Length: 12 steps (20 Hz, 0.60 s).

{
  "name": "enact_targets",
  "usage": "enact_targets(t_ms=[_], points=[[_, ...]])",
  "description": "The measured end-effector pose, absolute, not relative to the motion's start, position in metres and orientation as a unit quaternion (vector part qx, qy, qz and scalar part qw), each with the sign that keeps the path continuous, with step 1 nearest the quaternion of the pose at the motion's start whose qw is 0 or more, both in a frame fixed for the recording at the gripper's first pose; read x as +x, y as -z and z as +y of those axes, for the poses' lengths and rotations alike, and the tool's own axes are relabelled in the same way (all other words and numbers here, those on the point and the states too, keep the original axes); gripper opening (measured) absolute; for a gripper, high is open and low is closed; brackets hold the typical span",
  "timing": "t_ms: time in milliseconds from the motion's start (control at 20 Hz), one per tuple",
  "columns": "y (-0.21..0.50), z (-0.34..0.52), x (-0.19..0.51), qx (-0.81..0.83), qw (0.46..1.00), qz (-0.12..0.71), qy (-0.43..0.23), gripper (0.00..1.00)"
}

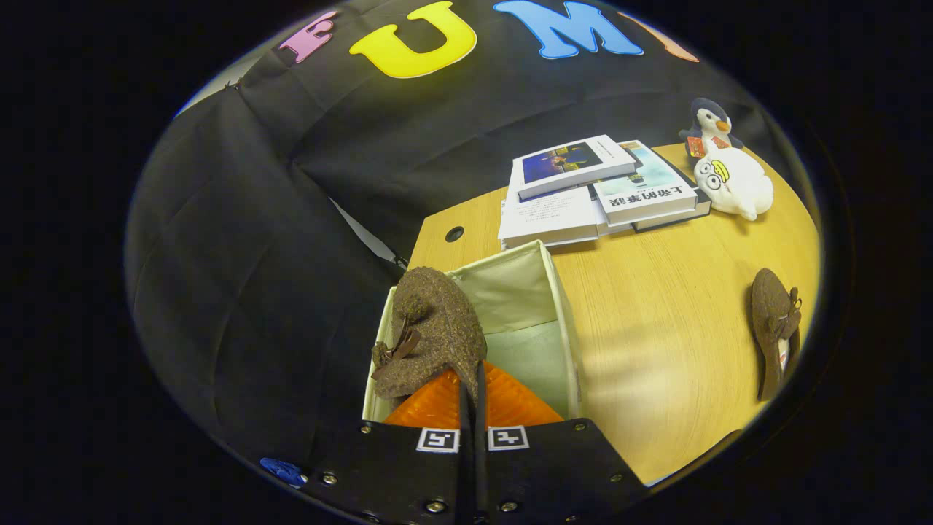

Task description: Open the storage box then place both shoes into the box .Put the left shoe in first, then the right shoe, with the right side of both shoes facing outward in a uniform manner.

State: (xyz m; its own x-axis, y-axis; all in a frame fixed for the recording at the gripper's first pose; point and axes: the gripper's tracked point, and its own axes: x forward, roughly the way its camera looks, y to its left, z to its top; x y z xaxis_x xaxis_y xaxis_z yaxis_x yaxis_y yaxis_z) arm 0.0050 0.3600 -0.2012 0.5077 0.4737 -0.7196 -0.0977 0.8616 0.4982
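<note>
Shoe (435,332) number one hangs pinched between the nearly closed jaws of the gripper (472,390), its toe up over the open box (565,321) — sole side toward the fingers, bow toward the booth wall. To do this step well, I'd lower it until the sole rests on the box floor, keep it tight against the near wall so room remains, and check which side faces out before letting go. The second shoe (774,332) waits well apart on the surface (656,343), beyond the box.

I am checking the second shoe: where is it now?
In the gripper view the second shoe lies on the wooden table, right of the open storage box, nearer than the white plush toy.
</note>
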Motion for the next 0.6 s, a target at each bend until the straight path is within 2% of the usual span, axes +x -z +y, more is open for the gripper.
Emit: enact_targets(t_ms=[600], points=[[0.27, 0.403, -0.01, 0.186, 0.814, 0.534, -0.133, 0.01]])
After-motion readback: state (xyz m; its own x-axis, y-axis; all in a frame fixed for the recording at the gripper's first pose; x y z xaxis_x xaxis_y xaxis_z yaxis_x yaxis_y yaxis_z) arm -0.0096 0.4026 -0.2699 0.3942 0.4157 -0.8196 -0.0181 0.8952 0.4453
